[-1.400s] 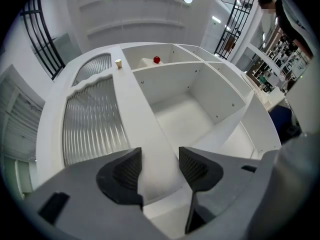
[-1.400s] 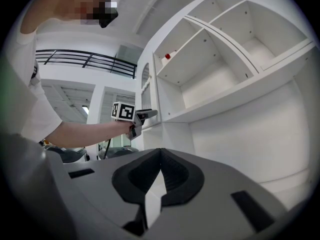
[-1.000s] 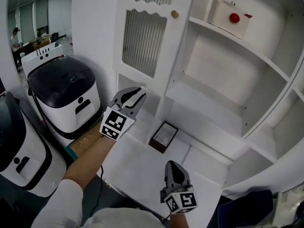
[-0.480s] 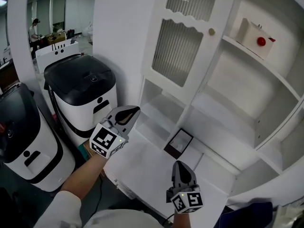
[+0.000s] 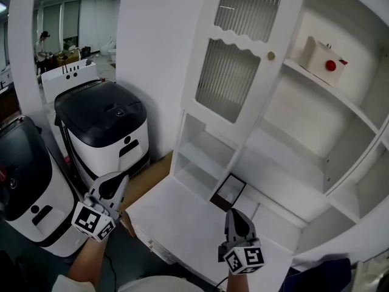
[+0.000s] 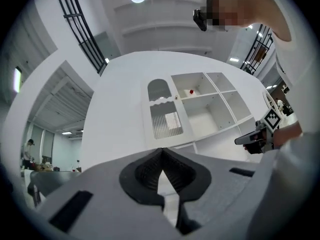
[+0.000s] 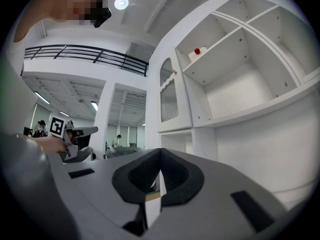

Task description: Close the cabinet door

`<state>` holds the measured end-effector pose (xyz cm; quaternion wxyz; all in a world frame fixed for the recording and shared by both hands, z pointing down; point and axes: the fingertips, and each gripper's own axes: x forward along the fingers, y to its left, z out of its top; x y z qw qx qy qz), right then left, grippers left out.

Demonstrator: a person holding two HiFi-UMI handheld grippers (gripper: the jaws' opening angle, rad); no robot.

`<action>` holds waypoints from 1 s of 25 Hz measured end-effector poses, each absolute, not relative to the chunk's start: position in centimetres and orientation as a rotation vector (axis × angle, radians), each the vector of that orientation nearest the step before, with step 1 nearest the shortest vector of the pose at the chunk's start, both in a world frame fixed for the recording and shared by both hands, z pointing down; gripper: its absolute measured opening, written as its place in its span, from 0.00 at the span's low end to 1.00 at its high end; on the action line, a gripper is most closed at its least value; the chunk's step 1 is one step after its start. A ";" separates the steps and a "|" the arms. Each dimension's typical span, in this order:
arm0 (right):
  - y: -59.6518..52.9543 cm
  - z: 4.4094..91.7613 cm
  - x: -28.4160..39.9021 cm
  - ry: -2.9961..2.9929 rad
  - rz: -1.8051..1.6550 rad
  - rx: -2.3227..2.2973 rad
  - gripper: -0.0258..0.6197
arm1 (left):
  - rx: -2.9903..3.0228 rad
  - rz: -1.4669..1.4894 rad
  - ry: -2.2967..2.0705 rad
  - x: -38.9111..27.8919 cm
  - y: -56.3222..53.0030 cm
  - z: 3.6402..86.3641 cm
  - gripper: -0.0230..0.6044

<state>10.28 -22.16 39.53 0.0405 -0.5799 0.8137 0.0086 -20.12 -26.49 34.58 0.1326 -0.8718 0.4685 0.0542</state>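
The white cabinet [image 5: 285, 139] has a door [image 5: 234, 72] with ribbed glass and a small brass knob [image 5: 270, 56] over its upper left compartment. From the left gripper view the door [image 6: 165, 118] looks flush with the cabinet front. My left gripper [image 5: 113, 186] is low at the left, well away from the door, near a black-lidded appliance. Its jaws are shut and empty [image 6: 161, 151]. My right gripper [image 5: 236, 216] hovers over the cabinet's white counter [image 5: 176, 215], also shut and empty [image 7: 160, 151]. Each gripper appears in the other's view: the right gripper [image 6: 252, 138], the left gripper [image 7: 80, 134].
A white box with a red ball [image 5: 320, 58] sits on the upper open shelf. A small dark-framed box [image 5: 229, 191] rests on the counter under the door. Two white appliances with black lids [image 5: 103, 123] [image 5: 24, 187] stand left of the cabinet, and a person [image 5: 41, 41] is far back.
My left gripper drew back from just under the door, down and to the left, and its jaws went from slightly open to shut. The right gripper has hardly moved.
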 end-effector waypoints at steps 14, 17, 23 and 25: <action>-19.7 39.4 16.0 2.373 0.024 -1.946 0.04 | -2.525 0.272 1.566 -25.5 -20.4 37.1 0.05; -18.7 40.1 17.4 2.349 -0.003 -1.984 0.04 | -2.515 0.288 1.662 -26.6 -19.1 38.4 0.05; -18.5 39.9 17.8 2.352 -0.006 -1.965 0.04 | -2.535 0.298 1.614 -25.2 -19.7 37.6 0.05; -18.5 39.7 17.2 2.366 -0.004 -1.936 0.04 | -2.525 0.309 1.590 -24.7 -19.7 36.8 0.05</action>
